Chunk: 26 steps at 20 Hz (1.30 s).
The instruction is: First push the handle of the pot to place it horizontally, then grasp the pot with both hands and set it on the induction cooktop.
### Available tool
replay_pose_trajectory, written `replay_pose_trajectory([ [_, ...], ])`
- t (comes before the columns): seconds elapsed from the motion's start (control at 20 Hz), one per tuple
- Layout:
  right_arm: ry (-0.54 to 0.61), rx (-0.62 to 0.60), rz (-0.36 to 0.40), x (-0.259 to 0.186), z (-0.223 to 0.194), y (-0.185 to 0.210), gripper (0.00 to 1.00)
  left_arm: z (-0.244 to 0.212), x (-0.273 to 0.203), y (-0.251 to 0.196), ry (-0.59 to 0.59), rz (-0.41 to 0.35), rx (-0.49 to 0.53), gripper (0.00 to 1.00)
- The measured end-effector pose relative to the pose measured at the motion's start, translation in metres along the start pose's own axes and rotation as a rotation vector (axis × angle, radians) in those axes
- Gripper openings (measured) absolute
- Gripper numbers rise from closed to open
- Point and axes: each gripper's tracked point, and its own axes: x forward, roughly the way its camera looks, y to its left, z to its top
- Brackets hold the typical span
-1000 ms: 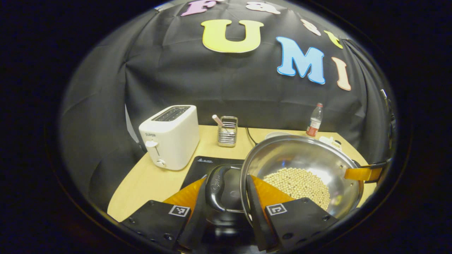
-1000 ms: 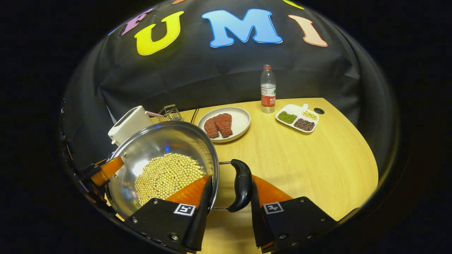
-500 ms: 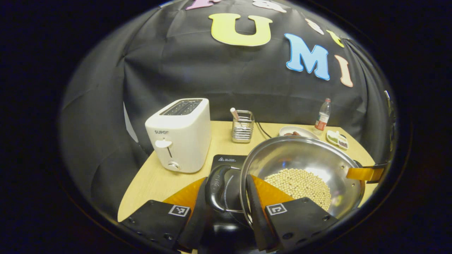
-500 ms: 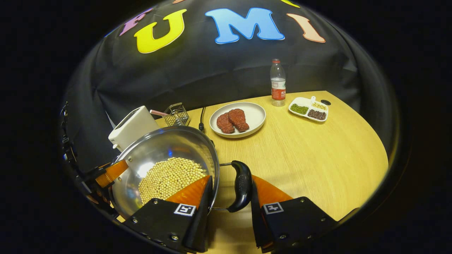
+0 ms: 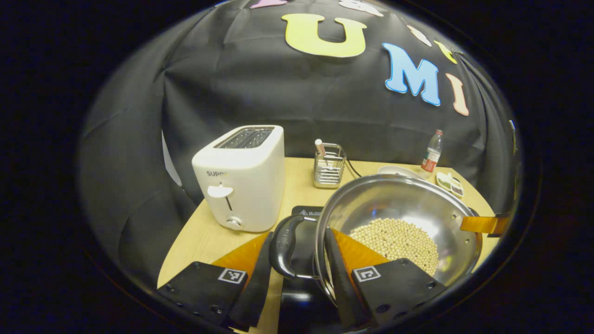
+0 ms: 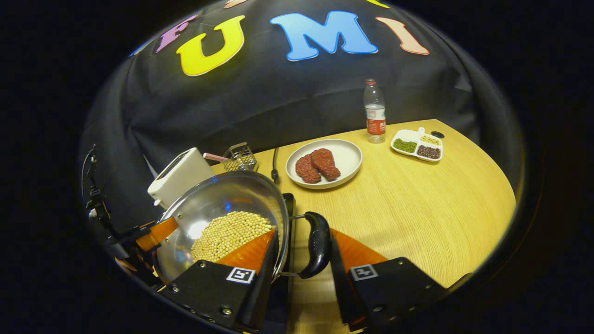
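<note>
The steel pot (image 5: 408, 208), holding pale round beans (image 5: 394, 239), hangs between both grippers above the black induction cooktop (image 5: 307, 212). My left gripper (image 5: 297, 236) is shut on the pot's black left handle (image 5: 282, 246), with one finger inside the rim. In the right gripper view, my right gripper (image 6: 304, 234) is shut on the other black handle (image 6: 318, 250), and the pot (image 6: 218, 204) sits to its left. The cooktop's edge (image 6: 289, 218) shows just under the pot. Each view catches the other gripper's finger across the pot rim.
A white toaster (image 5: 241, 178) stands left of the cooktop, with a wire holder (image 5: 328, 166) behind it. A plate of meat (image 6: 345, 150), a water bottle (image 6: 374, 111) and a divided dish (image 6: 417, 144) sit at the table's far right. A cable (image 6: 274, 162) runs toward the back.
Both grippers have carried the pot leftward toward the toaster. The cooktop's edge now shows under the pot in the right gripper view. Both grips are unchanged.
</note>
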Motion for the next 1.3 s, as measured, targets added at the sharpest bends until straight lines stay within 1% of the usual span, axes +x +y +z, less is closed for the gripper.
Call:
replay_pose_trajectory([
  [0.05, -0.048, -0.029, -0.003, -0.005, 0.012, -0.004, 0.7, 0.015, -0.007, 0.0, -0.051, 0.017, 0.014, 0.82],
  [0.15, -0.118, -0.07, -0.009, -0.017, 0.031, -0.015, 0.98, 0.046, -0.03, -0.01, -0.136, 0.046, 0.048, 0.98],
  [0.2, -0.142, -0.08, -0.014, -0.025, 0.04, -0.022, 0.98, 0.059, -0.038, -0.02, -0.178, 0.045, 0.066, 1.0],
  [0.25, -0.173, -0.09, -0.024, -0.034, 0.049, -0.031, 0.98, 0.072, -0.05, -0.034, -0.21, 0.033, 0.079, 0.94],
  [0.3, -0.207, -0.095, -0.029, -0.043, 0.059, -0.041, 0.98, 0.083, -0.06, -0.051, -0.239, 0.02, 0.086, 0.97],
  [0.45, -0.288, -0.119, -0.067, -0.066, 0.081, -0.074, 0.98, 0.115, -0.097, -0.096, -0.329, 0.002, 0.086, 0.97],
  [0.5, -0.316, -0.141, -0.079, -0.076, 0.088, -0.086, 0.98, 0.124, -0.111, -0.115, -0.356, -0.004, 0.073, 0.97],
  [0.55, -0.348, -0.169, -0.094, -0.085, 0.097, -0.098, 0.98, 0.131, -0.125, -0.131, -0.376, -0.011, 0.06, 1.0],
  [0.6, -0.383, -0.198, -0.11, -0.098, 0.105, -0.111, 0.98, 0.139, -0.14, -0.149, -0.4, -0.02, 0.05, 0.99],
  [0.65, -0.418, -0.225, -0.122, -0.109, 0.115, -0.123, 0.98, 0.147, -0.156, -0.169, -0.425, -0.027, 0.049, 0.97],
  [0.75, -0.476, -0.262, -0.148, -0.135, 0.129, -0.146, 0.98, 0.158, -0.185, -0.205, -0.469, -0.047, 0.056, 1.0],
  [0.8, -0.497, -0.277, -0.166, -0.147, 0.135, -0.157, 0.98, 0.161, -0.199, -0.224, -0.484, -0.056, 0.06, 1.0],
  [0.85, -0.515, -0.295, -0.185, -0.159, 0.139, -0.168, 0.98, 0.164, -0.213, -0.242, -0.498, -0.065, 0.061, 0.94],
  [0.9, -0.535, -0.309, -0.2, -0.175, 0.142, -0.179, 0.98, 0.165, -0.224, -0.261, -0.512, -0.075, 0.061, 1.0],
  [0.95, -0.554, -0.32, -0.206, -0.189, 0.146, -0.188, 0.98, 0.166, -0.237, -0.277, -0.523, -0.082, 0.06, 0.94],
  [1.0, -0.572, -0.325, -0.207, -0.21, 0.152, -0.2, 0.98, 0.165, -0.248, -0.293, -0.53, -0.089, 0.063, 0.94],
  [1.1, -0.61, -0.319, -0.198, -0.24, 0.155, -0.218, 0.98, 0.159, -0.269, -0.317, -0.542, -0.08, 0.07, 0.94],
  [1.3, -0.648, -0.294, -0.197, -0.274, 0.159, -0.239, 0.96, 0.15, -0.311, -0.348, -0.578, -0.06, 0.079, 0.93],
])
